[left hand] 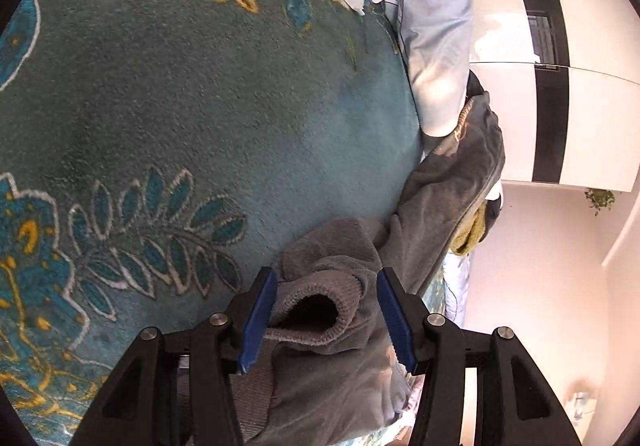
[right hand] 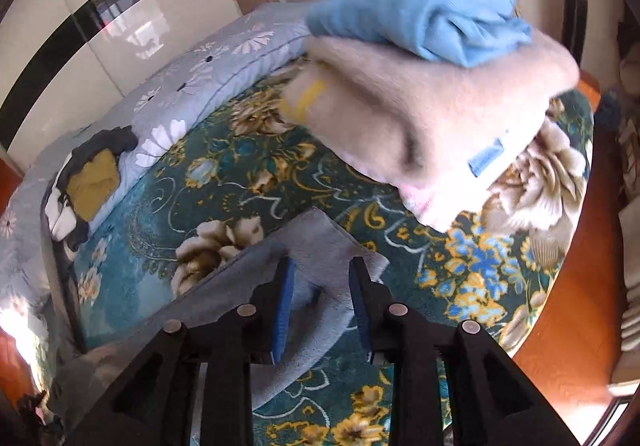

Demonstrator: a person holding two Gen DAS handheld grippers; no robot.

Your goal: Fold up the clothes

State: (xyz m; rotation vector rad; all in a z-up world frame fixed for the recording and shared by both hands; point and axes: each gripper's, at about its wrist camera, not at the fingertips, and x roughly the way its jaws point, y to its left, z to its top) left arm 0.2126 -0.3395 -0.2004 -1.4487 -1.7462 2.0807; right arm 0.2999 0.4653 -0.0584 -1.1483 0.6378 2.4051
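Note:
A grey fleece garment [left hand: 332, 366] lies on the teal floral blanket [left hand: 200, 106]. Its ribbed cuff [left hand: 320, 310] sits between the blue pads of my left gripper [left hand: 326, 278], whose jaws stand wide apart, so it is open. In the right wrist view a flat corner of the same grey garment [right hand: 320, 238] reaches in between the fingers of my right gripper [right hand: 321, 262]. That gripper's jaws show a narrower gap and do not clamp the cloth. Whether the pads touch the fabric cannot be told.
A beige garment [right hand: 420, 118] with a light-blue one [right hand: 432, 18] on top is heaped beyond the right gripper. A pale floral quilt [right hand: 208, 78] lines the blanket's far edge, with dark and mustard clothes [right hand: 94, 182] on it. Beyond stand a white wardrobe [right hand: 80, 26] and a wooden bed frame [right hand: 560, 306].

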